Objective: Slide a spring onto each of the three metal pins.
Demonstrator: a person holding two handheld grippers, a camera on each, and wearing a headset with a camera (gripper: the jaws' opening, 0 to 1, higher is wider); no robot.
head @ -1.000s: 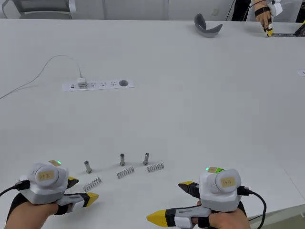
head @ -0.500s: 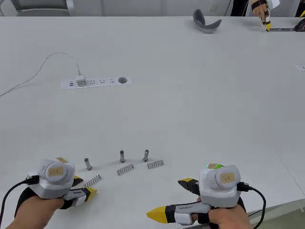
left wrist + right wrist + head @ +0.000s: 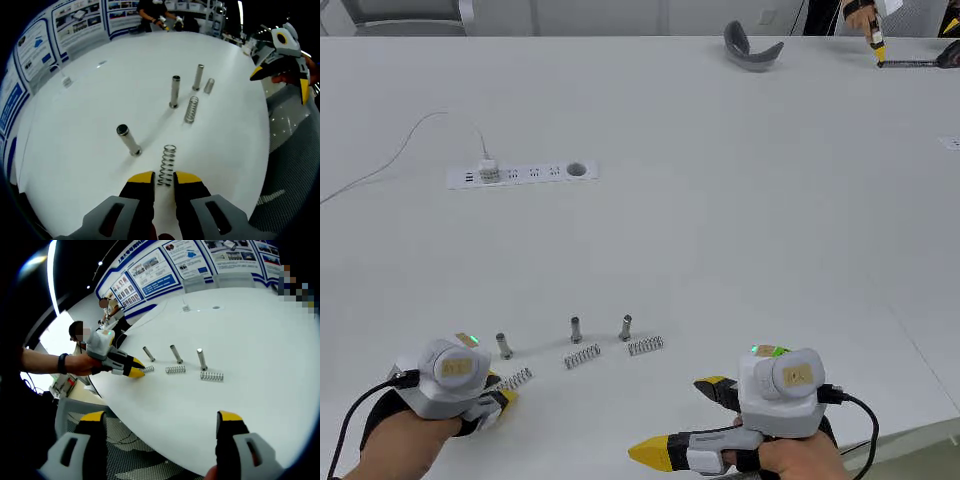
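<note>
surface: white workbench [image 3: 740, 220], power strip [image 3: 520, 173] far left.
pins [image 3: 576, 329]: three upright in a row near the front edge, all bare.
springs [image 3: 582, 356]: three lying flat just near of them.
left spring [image 3: 167, 162]: its long axis runs straight out from the left gripper [image 3: 164, 179], near end between the tips.
left jaws: narrowed about that end; clamped or not, cannot tell.
right gripper [image 3: 160, 417]: spread wide, empty, farther off.
</note>
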